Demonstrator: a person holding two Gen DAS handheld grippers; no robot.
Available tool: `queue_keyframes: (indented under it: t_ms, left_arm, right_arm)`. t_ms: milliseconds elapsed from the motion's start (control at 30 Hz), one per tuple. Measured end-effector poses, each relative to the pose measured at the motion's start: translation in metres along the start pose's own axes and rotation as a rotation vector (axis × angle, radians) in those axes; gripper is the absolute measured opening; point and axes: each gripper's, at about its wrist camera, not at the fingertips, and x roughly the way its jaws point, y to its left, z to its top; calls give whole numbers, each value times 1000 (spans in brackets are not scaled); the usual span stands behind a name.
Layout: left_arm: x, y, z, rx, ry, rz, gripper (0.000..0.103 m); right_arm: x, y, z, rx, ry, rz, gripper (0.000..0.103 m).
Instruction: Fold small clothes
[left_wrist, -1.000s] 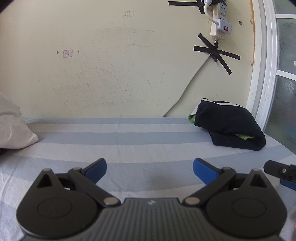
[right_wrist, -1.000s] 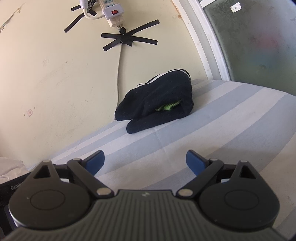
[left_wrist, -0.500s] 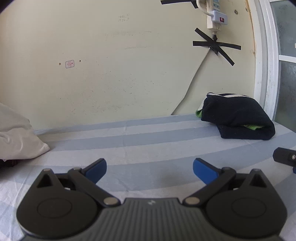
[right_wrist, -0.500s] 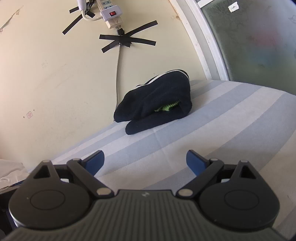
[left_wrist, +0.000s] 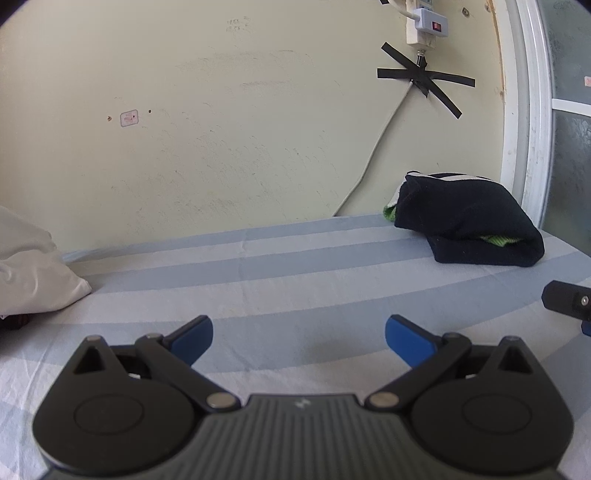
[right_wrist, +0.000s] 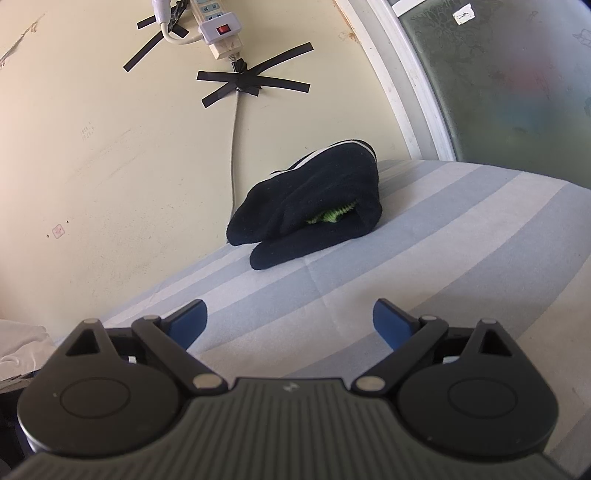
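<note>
A folded dark navy garment (left_wrist: 465, 221) with a green and white edge lies on the striped bed sheet (left_wrist: 280, 273) at the far right, by the wall. It also shows in the right wrist view (right_wrist: 314, 218), ahead of centre. My left gripper (left_wrist: 299, 336) is open and empty, low over the sheet, well short and left of the garment. My right gripper (right_wrist: 290, 321) is open and empty, short of the garment. Part of the right gripper (left_wrist: 569, 306) shows at the right edge of the left wrist view.
A white pillow (left_wrist: 33, 269) lies at the far left. The cream wall (left_wrist: 240, 129) stands right behind the bed, with a power strip (right_wrist: 218, 33) and its cord (right_wrist: 233, 147) taped to it. A white window frame (right_wrist: 413, 85) stands at the right.
The left gripper's view has swung left and tilted, so the garment sits farther right and higher. The right gripper's view has barely shifted. Both grippers stay open.
</note>
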Motion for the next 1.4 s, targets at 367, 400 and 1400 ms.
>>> queue_keyframes:
  t_ms: [367,400,1400]
  left_arm:
    - [-4,-13,-3,79,-12,5,103]
    - [-4,-14,-3,84,-12,5,103]
    - [-2,-17,-3,110,-4,-2,103]
  right_arm:
    - [0,0,0,0,-1,-1,99]
    - [1,0,0,0,0,0,99]
    - [1,0,0,0,0,1,99]
